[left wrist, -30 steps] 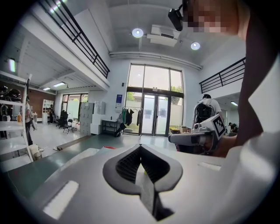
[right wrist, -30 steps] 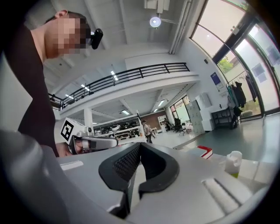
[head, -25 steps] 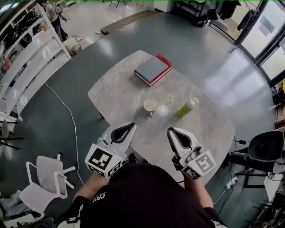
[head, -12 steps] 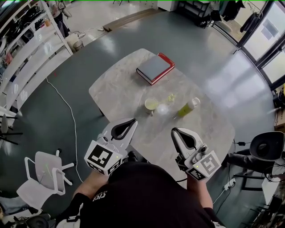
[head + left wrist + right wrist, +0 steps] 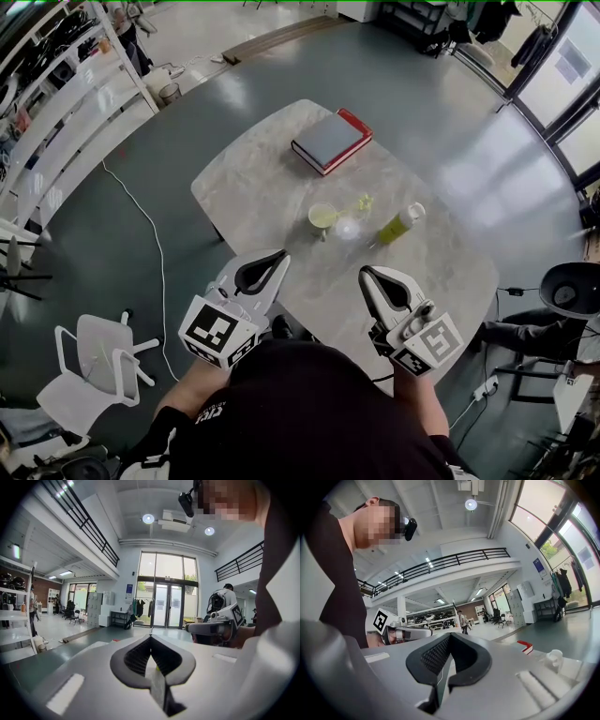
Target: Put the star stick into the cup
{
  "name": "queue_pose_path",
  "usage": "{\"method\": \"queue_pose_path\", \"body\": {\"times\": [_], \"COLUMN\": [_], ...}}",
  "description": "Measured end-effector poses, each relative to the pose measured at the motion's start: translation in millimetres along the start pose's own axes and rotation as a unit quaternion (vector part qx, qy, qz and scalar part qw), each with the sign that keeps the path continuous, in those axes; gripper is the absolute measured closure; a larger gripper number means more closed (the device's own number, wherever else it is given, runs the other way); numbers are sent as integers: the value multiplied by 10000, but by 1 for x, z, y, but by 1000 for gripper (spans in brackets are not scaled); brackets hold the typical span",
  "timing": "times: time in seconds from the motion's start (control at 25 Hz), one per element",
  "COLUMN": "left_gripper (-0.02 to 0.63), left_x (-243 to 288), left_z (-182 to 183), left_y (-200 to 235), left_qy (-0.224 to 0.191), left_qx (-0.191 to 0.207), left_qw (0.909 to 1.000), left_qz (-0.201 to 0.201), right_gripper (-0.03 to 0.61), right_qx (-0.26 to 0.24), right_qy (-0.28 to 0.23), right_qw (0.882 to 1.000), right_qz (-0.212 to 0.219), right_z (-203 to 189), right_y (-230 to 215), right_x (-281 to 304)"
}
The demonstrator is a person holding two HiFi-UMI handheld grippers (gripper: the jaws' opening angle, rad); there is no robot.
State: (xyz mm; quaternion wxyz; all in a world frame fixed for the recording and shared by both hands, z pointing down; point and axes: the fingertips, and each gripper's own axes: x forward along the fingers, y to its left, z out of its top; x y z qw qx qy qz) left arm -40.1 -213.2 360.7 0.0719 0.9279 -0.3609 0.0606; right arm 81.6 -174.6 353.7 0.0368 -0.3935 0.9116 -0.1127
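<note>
Yellowish star stick [image 5: 361, 202] near cup [image 5: 322, 217], well apart from closed fingers [image 5: 274, 258].

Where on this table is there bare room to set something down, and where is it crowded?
Bare: the table left of book and cup, and the near strip before the cup. Crowded: the middle, where cup, star stick and bottle sit close.

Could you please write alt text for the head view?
The left gripper and right gripper, shut and empty, hover over the near edge of a marble table bearing a cup, a star stick, a green bottle and a book.
</note>
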Motion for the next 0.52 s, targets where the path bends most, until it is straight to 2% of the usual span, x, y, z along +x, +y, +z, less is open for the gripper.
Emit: {"method": "queue_pose_path", "body": {"times": [0.52], "left_gripper": [612], "left_x": [-1], "left_z": [-4], "left_y": [-6], "left_qy": [75], "left_qx": [-40], "left_qw": [10000], "left_qz": [-30], "right_gripper": [566], "right_qx": [18], "right_qy": [119], "right_qw": [9999], "right_qz": [-47], "right_z": [-11], "right_y": [-3], "right_x": [-2]}}
